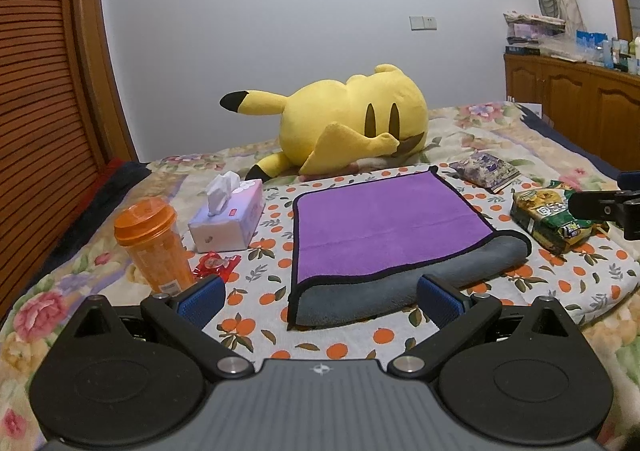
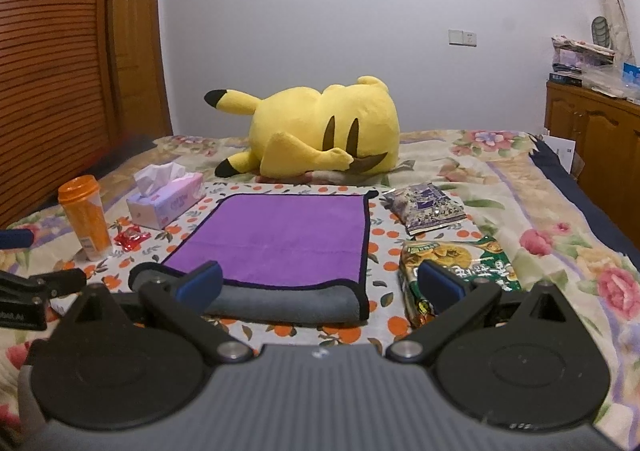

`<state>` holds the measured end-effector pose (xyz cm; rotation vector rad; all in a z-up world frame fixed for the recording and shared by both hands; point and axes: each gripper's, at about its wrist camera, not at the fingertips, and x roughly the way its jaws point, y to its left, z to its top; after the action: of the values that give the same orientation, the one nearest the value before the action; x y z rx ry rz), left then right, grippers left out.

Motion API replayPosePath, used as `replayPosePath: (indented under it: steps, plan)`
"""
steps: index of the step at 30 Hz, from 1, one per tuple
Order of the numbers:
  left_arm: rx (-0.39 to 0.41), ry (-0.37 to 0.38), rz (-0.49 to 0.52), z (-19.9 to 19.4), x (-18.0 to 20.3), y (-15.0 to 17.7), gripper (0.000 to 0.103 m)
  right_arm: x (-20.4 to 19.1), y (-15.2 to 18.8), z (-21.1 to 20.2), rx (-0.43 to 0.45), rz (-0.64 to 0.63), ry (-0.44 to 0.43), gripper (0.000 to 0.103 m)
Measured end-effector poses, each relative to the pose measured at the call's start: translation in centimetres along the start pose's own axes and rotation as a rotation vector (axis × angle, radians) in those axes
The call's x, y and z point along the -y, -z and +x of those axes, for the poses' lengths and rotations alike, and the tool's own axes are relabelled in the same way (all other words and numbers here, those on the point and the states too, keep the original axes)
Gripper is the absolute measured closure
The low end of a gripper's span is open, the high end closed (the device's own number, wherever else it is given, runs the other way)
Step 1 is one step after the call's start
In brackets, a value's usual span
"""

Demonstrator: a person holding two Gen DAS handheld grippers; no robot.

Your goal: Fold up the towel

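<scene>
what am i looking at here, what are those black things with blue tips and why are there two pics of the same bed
Those are two hand-held claws, one in each of a person's hands; there is no robot arm. Each carries a wide-angle camera looking forward along its two blue-padded fingers, so each picture shows one claw from behind. The left claw and the right claw are both open and hold nothing. On an orange-print cloth on the bed lies a purple and grey towel, with its near edge turned over grey side up. Around it are an orange cup, a tissue box, snack bags and a yellow plush toy.
</scene>
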<state>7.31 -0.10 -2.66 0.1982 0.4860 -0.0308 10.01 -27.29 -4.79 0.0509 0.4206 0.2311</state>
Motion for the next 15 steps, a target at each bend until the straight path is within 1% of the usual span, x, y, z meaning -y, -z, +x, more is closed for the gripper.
replayPosePath:
  steps: [6, 15]
  plan:
    - [-0.012, 0.012, -0.005, 1.1, -0.3, -0.3, 0.000, 0.0, -0.4, 1.3, -0.014, -0.011, -0.019, 0.000]
    - [-0.028, 0.024, 0.014, 2.8, -0.3, -0.3, 0.000, 0.1, -0.9, 3.6, -0.035, -0.023, -0.038, 0.000]
